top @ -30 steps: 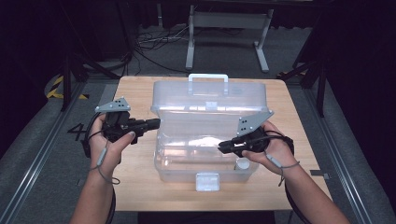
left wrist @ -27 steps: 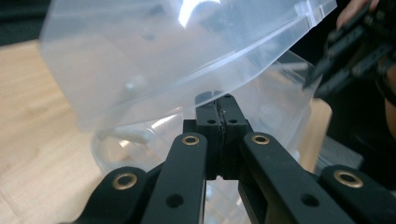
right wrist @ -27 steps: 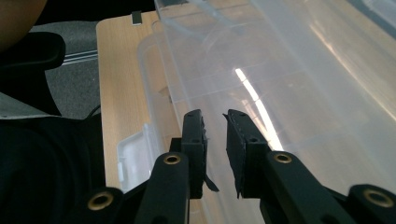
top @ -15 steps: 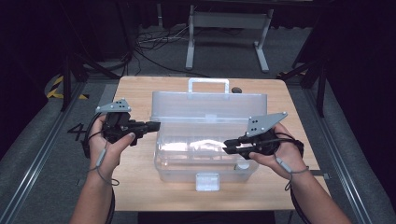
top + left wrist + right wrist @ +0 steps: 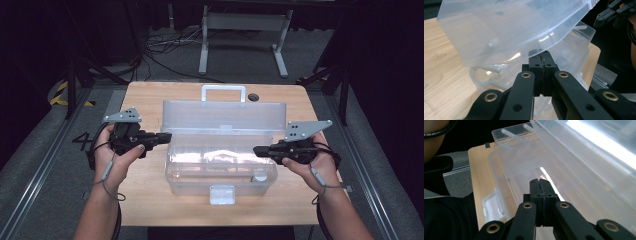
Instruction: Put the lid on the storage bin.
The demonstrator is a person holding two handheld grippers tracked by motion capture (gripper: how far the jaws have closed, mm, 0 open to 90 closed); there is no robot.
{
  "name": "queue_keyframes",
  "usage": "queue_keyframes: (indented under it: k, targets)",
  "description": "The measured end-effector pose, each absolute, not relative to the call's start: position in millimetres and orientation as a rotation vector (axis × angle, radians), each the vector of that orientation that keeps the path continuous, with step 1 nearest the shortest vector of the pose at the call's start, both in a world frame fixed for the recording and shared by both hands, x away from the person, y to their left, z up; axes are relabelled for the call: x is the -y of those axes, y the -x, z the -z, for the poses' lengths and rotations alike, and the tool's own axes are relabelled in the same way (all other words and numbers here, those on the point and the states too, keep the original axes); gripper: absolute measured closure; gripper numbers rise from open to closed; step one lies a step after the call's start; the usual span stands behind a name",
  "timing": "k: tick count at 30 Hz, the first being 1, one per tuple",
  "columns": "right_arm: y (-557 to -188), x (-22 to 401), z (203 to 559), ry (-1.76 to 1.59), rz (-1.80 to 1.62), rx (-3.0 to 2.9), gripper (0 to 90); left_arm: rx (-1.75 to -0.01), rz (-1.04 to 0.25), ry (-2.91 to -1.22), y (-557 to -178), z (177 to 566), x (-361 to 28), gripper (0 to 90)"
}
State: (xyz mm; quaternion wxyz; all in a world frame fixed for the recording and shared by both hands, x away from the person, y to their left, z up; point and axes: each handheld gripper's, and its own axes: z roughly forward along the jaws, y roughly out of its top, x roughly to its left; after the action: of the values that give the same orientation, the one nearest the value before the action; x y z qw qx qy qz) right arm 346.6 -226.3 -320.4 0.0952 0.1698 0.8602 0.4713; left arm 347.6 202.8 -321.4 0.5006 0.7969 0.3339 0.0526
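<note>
Now the clear plastic box (image 5: 220, 155) sits mid-frame on the wooden table (image 5: 145, 100), its lid (image 5: 225, 116) swung further back and upright than a second ago; the right gripper (image 5: 257, 149) has just closed on nothing and drawn rightward; the left gripper (image 5: 167, 136), closed empty, rests at the box's left end; opening looks done; dark room, cables on the grey floor (image 5: 165, 55) above.

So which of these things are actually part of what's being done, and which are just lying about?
Part of the job:
- clear plastic box, lid up
- left gripper, shut
- right gripper, shut

Just lying about:
- dark round spot on the table
- metal stand
- floor cables
</note>
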Motion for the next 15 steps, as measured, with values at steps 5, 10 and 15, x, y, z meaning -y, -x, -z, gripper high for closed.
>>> queue_keyframes:
  k: [5,10,15]
  targets:
    - [-348,246,322,-0.601,-1.432,-2.487,90.0,-0.807,-0.128,-1.932,-347,322,-203,89.9]
    - [-349,256,323,-0.643,-1.439,-2.466,90.0,-0.805,-0.124,-1.936,-347,322,-203,89.9]
    - [-350,265,324,-0.689,-1.435,-2.443,90.0,-0.799,-0.119,-1.941,-346,322,-204,89.9]
